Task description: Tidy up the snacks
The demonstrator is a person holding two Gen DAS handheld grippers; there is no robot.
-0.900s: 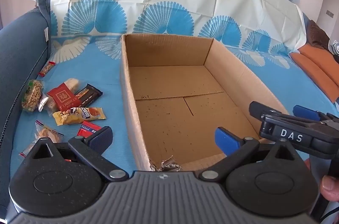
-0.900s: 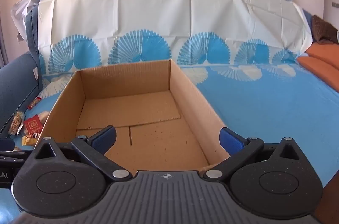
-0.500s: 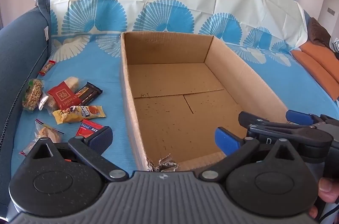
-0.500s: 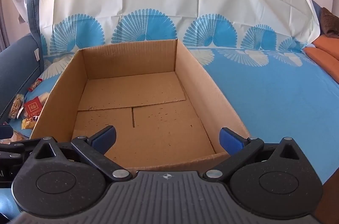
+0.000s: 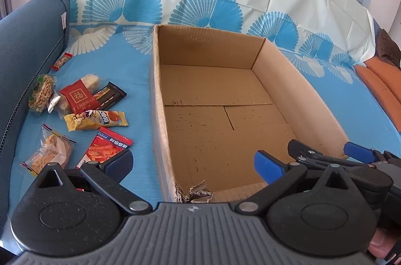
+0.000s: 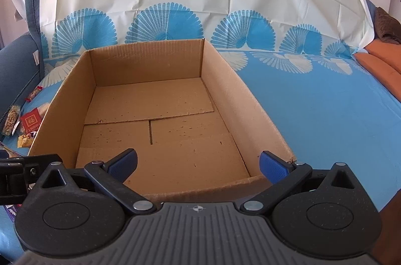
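Left wrist view showed the box empty, every snack beside it unpacked, and both grippers spread, holding nothing.

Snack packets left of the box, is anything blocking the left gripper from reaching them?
Nothing visible does. The left gripper is open with nothing between its pads, and the snack packets lie uncovered on the blue cloth, outside the cardboard box's left wall.
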